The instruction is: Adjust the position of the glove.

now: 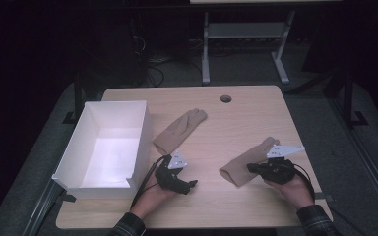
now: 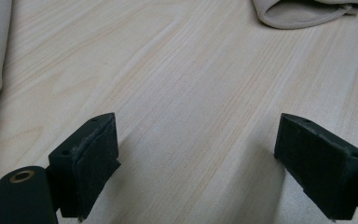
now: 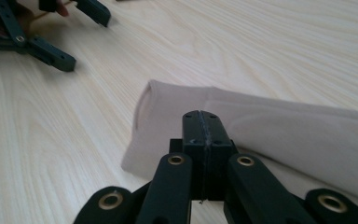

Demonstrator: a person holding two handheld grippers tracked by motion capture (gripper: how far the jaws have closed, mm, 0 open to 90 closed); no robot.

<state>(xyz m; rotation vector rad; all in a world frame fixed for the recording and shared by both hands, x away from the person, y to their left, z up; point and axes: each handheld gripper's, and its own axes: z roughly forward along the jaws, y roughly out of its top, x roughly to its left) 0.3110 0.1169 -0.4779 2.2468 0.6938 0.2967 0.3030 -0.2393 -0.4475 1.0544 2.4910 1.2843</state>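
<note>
Here the near beige glove [image 1: 248, 166], soft knit with an open cuff, lies on the pale wood-grain table [image 1: 226, 206] at the right gripper [image 3: 200, 128], whose jaws are pressed together over it; whether they pinch fabric is hidden. The left gripper [image 2: 198, 158] gapes wide over bare wood. A second glove [image 1: 179, 129] lies beside the white box [image 1: 140, 128].

Box [image 1: 109, 147]: on the surface [image 1: 236, 105], at its left edge.
Far glove [image 1: 179, 129]: just right of the box, toward the middle of the surface.
Near glove [image 1: 248, 162]: right of centre — well apart from the far glove.
Left claw [image 1: 189, 186]: on the near side, between box and near glove.
Right claw [image 1: 252, 168]: at the near glove — on its near-right side.
</note>
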